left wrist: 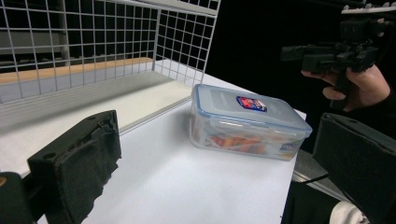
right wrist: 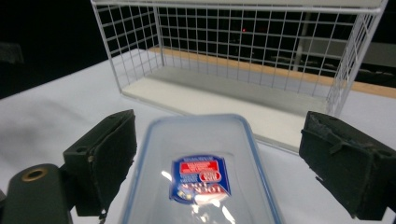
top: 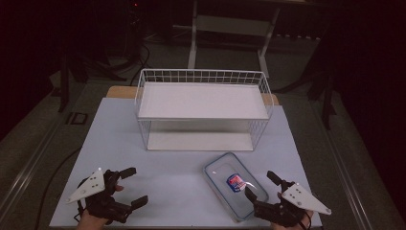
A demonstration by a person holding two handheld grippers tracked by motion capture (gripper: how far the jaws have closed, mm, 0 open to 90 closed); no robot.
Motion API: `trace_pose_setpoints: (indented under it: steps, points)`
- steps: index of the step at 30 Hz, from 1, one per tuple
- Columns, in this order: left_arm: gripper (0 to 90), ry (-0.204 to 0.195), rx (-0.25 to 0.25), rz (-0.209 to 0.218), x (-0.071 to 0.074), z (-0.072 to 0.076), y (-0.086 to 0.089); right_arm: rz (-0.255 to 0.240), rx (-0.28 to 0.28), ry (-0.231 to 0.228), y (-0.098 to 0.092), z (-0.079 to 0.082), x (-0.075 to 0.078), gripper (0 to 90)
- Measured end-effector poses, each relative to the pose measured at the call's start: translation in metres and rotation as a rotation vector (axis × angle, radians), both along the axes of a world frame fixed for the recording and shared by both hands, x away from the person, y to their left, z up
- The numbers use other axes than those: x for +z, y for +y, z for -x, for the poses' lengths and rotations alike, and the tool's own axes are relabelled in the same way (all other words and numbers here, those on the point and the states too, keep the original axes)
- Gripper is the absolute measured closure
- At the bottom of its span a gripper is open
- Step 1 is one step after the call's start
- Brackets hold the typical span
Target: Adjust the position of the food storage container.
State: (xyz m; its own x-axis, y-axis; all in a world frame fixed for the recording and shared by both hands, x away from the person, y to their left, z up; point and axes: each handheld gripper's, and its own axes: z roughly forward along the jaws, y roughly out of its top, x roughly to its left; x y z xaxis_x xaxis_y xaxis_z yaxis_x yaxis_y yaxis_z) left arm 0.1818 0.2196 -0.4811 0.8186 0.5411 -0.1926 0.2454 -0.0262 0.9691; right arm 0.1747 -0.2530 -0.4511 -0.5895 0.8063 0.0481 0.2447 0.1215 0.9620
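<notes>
A clear plastic box (top: 233,186) with a blue-rimmed lid and a red and blue sticker lies flat on the white table (top: 172,182), right of centre near the front edge. My right gripper (top: 260,185) hovers at the box's near right end, open. In the right gripper view its pads (right wrist: 102,158) stand on either side of the box lid (right wrist: 201,154) without pressing on it. My left gripper (top: 135,186) is open at the front left, well apart from the box (left wrist: 247,121), with nothing between its pads (left wrist: 79,163).
A white wire rack (top: 203,108) with an upper and a lower shelf stands at the back middle of the table, its open side towards me. The other hand and its gripper (left wrist: 334,53) appear far off in the left gripper view. Dark floor surrounds the table.
</notes>
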Motion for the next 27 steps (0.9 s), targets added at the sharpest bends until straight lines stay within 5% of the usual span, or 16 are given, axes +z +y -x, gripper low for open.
trace_pose_setpoints:
  steps: [14, 17, 22, 27]
  points:
    - [0.4, -0.01, 0.003, 0.013, 0.002, 0.0, 0.001, -0.009, 0.133, 0.049, 0.028, 0.015, 0.013, 22.3]
    - [0.4, -0.01, -0.001, 0.008, 0.002, 0.0, 0.0, -0.006, 0.143, 0.083, 0.031, 0.018, 0.011, 31.0]
    - [0.3, -0.007, -0.002, 0.014, 0.002, 0.0, 0.0, 0.017, 0.196, 0.144, 0.031, 0.025, 0.001, 62.1]
    - [0.4, -0.007, -0.006, 0.014, 0.002, 0.0, 0.0, 0.052, 0.213, 0.224, 0.035, 0.028, -0.014, 80.7]
